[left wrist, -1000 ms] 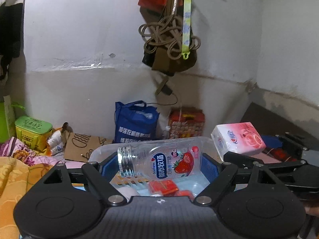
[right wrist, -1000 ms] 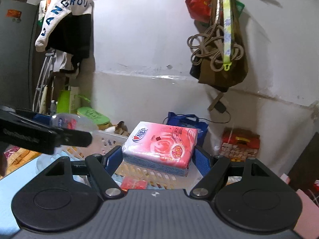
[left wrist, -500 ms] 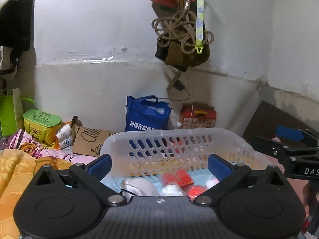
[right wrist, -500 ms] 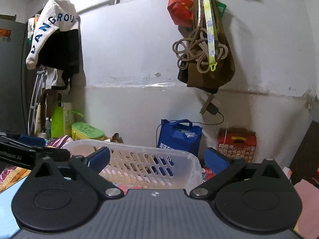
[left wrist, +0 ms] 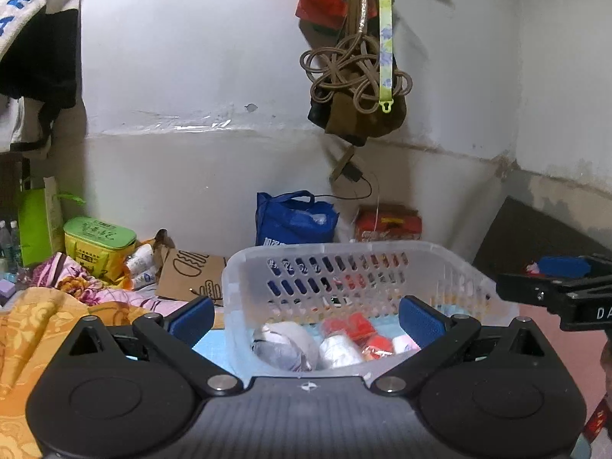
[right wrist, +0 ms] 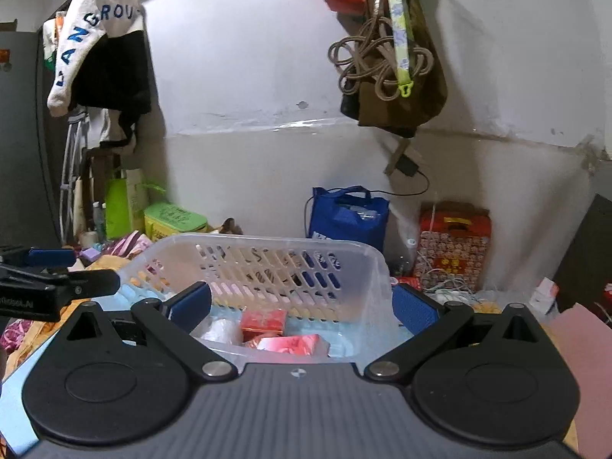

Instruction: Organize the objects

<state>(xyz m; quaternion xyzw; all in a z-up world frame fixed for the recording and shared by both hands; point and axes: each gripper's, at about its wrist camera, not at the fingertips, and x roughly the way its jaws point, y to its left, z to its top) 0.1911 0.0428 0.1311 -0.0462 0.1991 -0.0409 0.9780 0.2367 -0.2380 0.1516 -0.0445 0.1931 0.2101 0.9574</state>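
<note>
A translucent white plastic basket (left wrist: 344,256) (right wrist: 267,244) sits on a light blue mat in front of both grippers. It holds several items: a grey-white bundle (left wrist: 283,344), red packets (left wrist: 355,325), a red box (right wrist: 264,321) and the pink tissue pack (right wrist: 290,344). My left gripper (left wrist: 306,317) is open and empty, just before the basket's near wall. My right gripper (right wrist: 302,306) is open and empty, its jaws spread either side of the basket's near right corner. Each gripper shows at the edge of the other's view.
A blue tote bag (left wrist: 294,218) and a red gift box (right wrist: 455,244) stand by the white wall. A green-lidded yellow tin (left wrist: 99,244), a cardboard piece (left wrist: 191,271) and orange floral cloth (left wrist: 34,329) lie at left. Bags and rope hang overhead (left wrist: 355,72).
The left gripper let go of the strawberry drink bottle and the right let go of the pink tissue pack; both opened and drew back from the basket.
</note>
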